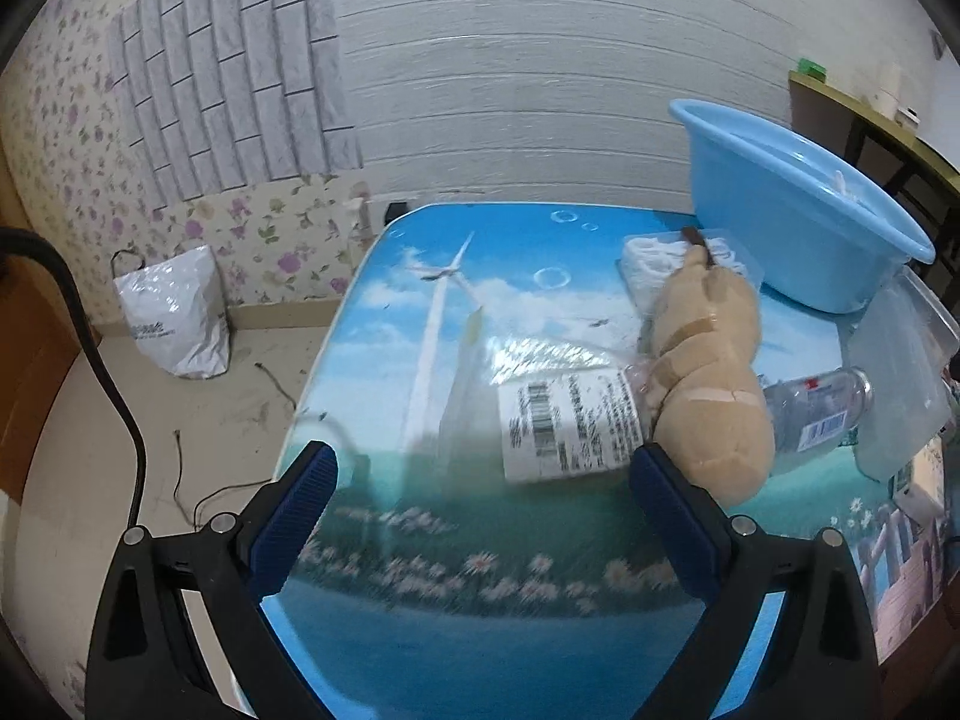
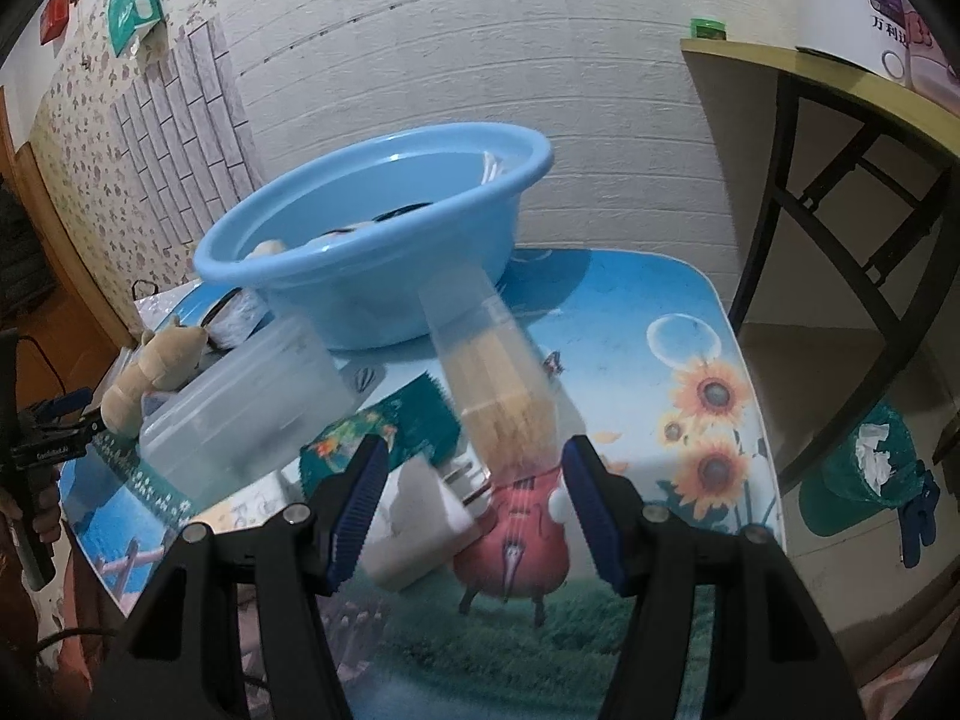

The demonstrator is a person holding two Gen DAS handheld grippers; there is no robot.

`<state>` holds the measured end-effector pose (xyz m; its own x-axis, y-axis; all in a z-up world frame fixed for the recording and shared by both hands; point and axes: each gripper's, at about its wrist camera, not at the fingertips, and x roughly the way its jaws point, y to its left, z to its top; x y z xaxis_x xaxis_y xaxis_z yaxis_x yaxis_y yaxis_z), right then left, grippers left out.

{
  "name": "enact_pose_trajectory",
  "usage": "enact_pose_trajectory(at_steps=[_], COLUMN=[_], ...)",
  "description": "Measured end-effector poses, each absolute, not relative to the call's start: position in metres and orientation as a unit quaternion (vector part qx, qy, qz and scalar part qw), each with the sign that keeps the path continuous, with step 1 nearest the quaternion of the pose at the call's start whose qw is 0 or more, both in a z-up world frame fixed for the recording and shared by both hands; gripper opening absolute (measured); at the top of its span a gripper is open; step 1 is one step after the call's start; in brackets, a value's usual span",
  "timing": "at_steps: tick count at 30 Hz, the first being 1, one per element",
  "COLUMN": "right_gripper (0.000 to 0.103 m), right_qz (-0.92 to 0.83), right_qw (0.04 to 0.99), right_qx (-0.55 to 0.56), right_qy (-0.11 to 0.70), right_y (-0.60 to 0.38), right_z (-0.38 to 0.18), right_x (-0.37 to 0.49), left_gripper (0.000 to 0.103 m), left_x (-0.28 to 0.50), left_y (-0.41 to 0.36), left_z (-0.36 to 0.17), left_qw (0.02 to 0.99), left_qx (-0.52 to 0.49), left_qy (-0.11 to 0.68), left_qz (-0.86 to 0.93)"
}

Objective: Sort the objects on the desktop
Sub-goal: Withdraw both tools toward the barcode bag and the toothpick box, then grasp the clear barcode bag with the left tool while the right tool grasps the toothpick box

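A light blue basin stands at the back of the picture-printed table. In the left wrist view a tan plush toy lies just beyond my right finger, next to a clear labelled bag, an empty plastic bottle and a clear lidded box. My left gripper is open and empty above the table. My right gripper is open; a clear packet of thin sticks leans between its fingers, blurred, not gripped. A white charger lies below it.
A packet of white items lies behind the plush toy. A white bag and loose cables sit on the floor at left. A black-framed side table and a green bin stand at right.
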<state>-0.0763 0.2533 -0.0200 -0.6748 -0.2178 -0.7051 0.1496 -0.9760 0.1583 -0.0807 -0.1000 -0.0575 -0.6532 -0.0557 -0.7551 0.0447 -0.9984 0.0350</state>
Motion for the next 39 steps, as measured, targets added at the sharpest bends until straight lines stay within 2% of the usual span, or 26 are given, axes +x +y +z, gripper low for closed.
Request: enact_pose_trajectory(at_steps=[4, 5, 6, 7, 17, 18, 19, 20, 21, 24, 27, 37, 39], right_gripper=[0.059, 0.053, 0.041, 0.037, 0.036, 0.035, 0.035, 0.035, 0.035, 0.034, 0.034, 0.034, 0.034], right_qz=[-0.920, -0.923, -0.924, -0.924, -0.925, -0.925, -0.925, -0.925, -0.924, -0.924, -0.924, -0.925, -0.924], right_qw=[0.098, 0.096, 0.095, 0.094, 0.099, 0.098, 0.098, 0.098, 0.098, 0.095, 0.095, 0.088, 0.085], right_qx=[0.378, 0.373, 0.370, 0.370, 0.365, 0.366, 0.366, 0.367, 0.368, 0.368, 0.369, 0.370, 0.372], right_qy=[-0.033, -0.028, -0.027, -0.027, -0.027, -0.026, -0.025, -0.026, -0.027, -0.027, -0.027, -0.022, -0.022], right_y=[0.251, 0.250, 0.250, 0.250, 0.254, 0.254, 0.254, 0.255, 0.256, 0.257, 0.258, 0.265, 0.265], right_z=[-0.016, -0.015, -0.015, -0.015, -0.015, -0.015, -0.015, -0.015, -0.014, -0.014, -0.014, -0.011, -0.012], right_x=[-0.086, -0.088, -0.089, -0.091, -0.084, -0.083, -0.082, -0.081, -0.080, -0.076, -0.073, -0.055, -0.049], left_gripper=[0.098, 0.098, 0.098, 0.098, 0.098, 0.096, 0.088, 0.063, 0.049, 0.036, 0.031, 0.031, 0.031], left_x=[-0.090, -0.091, -0.092, -0.092, -0.101, -0.102, -0.102, -0.102, -0.102, -0.098, -0.091, -0.065, -0.058], left_y=[-0.087, -0.082, -0.078, -0.074, -0.060, -0.059, -0.059, -0.059, -0.059, -0.062, -0.064, -0.080, -0.078], left_z=[-0.057, -0.057, -0.057, -0.057, -0.060, -0.061, -0.062, -0.063, -0.064, -0.061, -0.058, -0.056, -0.052], left_qw=[0.014, 0.010, 0.007, 0.002, -0.014, -0.019, -0.029, -0.047, -0.067, -0.073, -0.074, -0.021, 0.019], left_qx=[0.422, 0.421, 0.421, 0.421, 0.430, 0.430, 0.430, 0.435, 0.436, 0.437, 0.436, 0.432, 0.428], left_qy=[-0.015, -0.019, -0.022, -0.025, 0.002, 0.005, 0.009, 0.017, 0.037, 0.050, 0.050, 0.036, -0.006], left_qz=[-0.907, -0.907, -0.907, -0.907, -0.903, -0.903, -0.902, -0.899, -0.897, -0.895, -0.896, -0.901, -0.903])
